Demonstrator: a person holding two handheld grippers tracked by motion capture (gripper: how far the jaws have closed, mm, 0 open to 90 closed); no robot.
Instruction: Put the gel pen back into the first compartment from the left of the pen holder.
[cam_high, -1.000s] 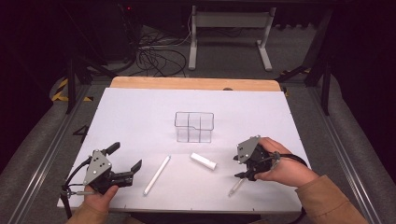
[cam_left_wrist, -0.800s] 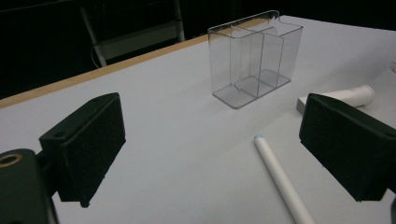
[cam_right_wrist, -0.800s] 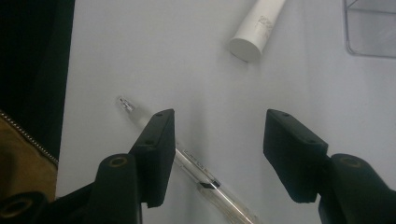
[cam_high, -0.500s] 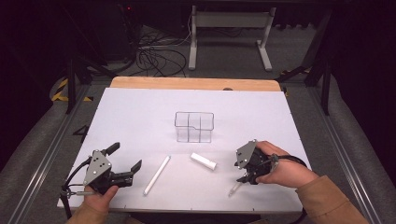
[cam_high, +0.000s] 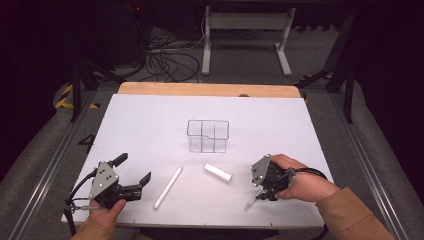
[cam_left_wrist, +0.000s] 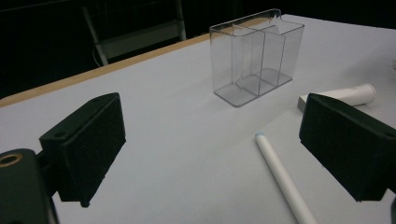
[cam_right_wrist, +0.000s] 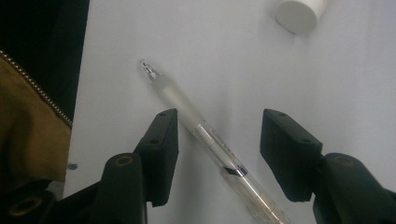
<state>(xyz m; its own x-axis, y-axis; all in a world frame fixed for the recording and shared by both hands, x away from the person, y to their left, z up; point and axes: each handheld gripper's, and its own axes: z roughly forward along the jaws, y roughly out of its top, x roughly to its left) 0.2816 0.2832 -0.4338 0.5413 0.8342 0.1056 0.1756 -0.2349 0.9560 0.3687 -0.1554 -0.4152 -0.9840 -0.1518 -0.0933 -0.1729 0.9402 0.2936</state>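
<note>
A clear mechanical pencil (cam_right_wrist: 205, 135) lies on the white table, seen as a pale sliver (cam_high: 250, 201) near the front edge. My right gripper (cam_high: 262, 192) points down over it. Its jaws (cam_right_wrist: 219, 123) straddle the barrel without touching and have just been closing. At the front left, my left gripper (cam_high: 132, 169) rests open and wide (cam_left_wrist: 212, 140) with nothing in it. A long white stick (cam_high: 167, 187) (cam_left_wrist: 280, 175) lies just ahead of it. A short white tube (cam_high: 217, 173) (cam_left_wrist: 345, 95) (cam_right_wrist: 301, 14) lies mid-table. Behind it stands a clear divided box (cam_high: 208, 136) (cam_left_wrist: 254, 56).
The white table top (cam_high: 150, 125) ends in a wooden strip (cam_high: 200, 89) at the far edge. Beyond it, cables (cam_high: 165, 60) and a metal stand (cam_high: 245, 30) sit on the dark floor. A brown sleeve (cam_high: 350, 215) comes in at bottom right.
The right gripper has shifted slightly toward the front edge, down over the pencil, and its jaws have narrowed a little. The left gripper and the other objects have not moved.
</note>
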